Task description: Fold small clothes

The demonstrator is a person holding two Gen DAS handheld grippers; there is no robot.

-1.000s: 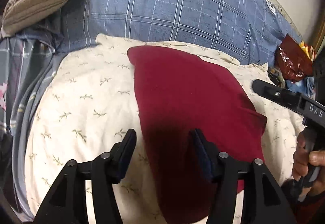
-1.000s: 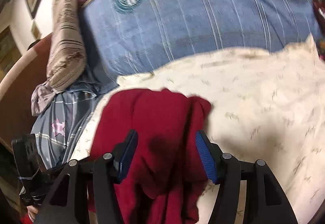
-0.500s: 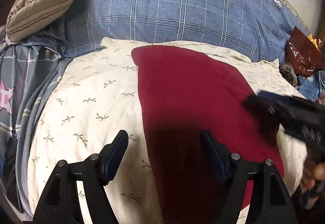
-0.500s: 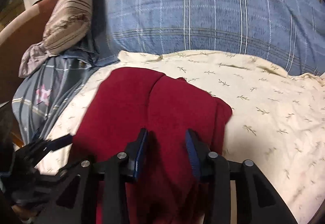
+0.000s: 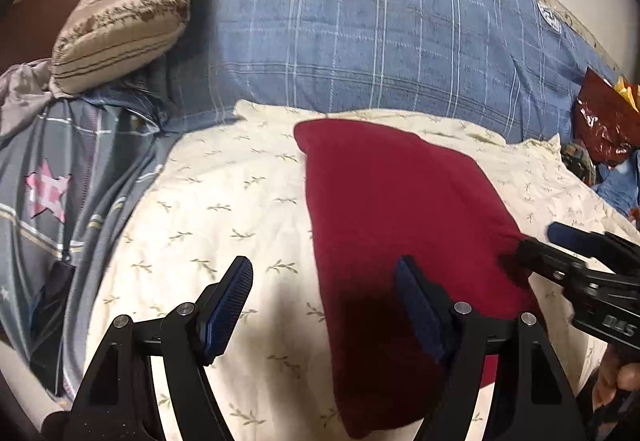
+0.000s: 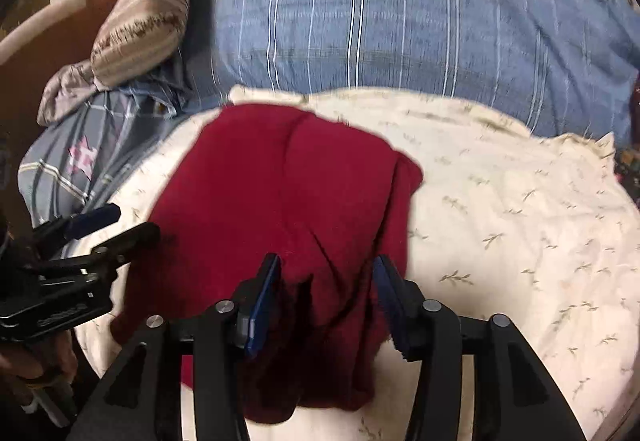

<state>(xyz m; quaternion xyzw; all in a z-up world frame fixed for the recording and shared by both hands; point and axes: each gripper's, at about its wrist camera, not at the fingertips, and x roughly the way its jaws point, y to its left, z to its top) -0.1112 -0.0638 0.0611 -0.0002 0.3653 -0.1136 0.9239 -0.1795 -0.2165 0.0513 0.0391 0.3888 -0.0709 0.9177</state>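
A dark red garment (image 5: 400, 209) lies folded on a cream leaf-print cloth (image 5: 224, 217); in the right wrist view the red garment (image 6: 280, 209) shows a lengthwise fold. My left gripper (image 5: 326, 295) is open and empty, hovering over the garment's left edge. My right gripper (image 6: 326, 289) is open above the garment's near end, with red fabric between the jaws but not pinched. The right gripper also shows in the left wrist view (image 5: 560, 253) at the garment's right edge. The left gripper shows in the right wrist view (image 6: 116, 229) at the left.
A big blue plaid pillow (image 5: 380, 41) lies behind the cream cloth. A beige striped pillow (image 5: 124, 1) sits at the back left. A grey quilt with a pink star (image 5: 48, 193) is on the left. A dark red foil bag (image 5: 604, 125) lies at the right.
My right gripper opened wider and pulled back slightly over the garment's near end. My left gripper stayed open and shifted a little left. The garment lies much as before.
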